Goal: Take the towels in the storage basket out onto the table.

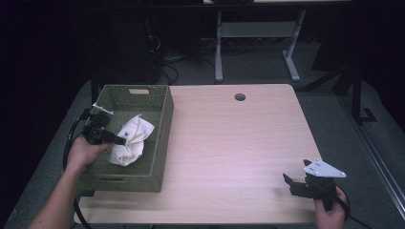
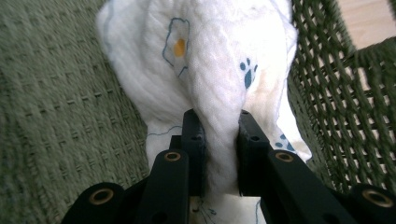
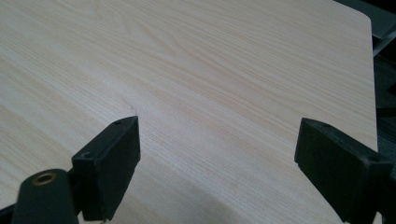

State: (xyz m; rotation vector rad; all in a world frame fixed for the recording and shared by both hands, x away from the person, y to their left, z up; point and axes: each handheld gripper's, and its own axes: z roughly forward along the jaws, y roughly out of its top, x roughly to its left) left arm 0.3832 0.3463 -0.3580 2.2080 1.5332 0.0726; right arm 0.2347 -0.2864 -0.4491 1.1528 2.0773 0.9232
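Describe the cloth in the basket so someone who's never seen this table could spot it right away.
On the left side of the wooden table sits a green woven basket. Inside it lies a crumpled white cloth, pinched by the left gripper. Its small printed blue paw marks and an orange-centred flower set it apart from the plain green weave around it.

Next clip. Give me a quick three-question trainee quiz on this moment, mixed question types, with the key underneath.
1. True or false: the left gripper is shut on the white cloth.
2. The cloth sits in: A) the green basket B) the bare table C) the floor.
3. How do the right gripper's jaws stand?

Key: 1 true. 2 A. 3 Open, nothing between them, over bare tabletop.
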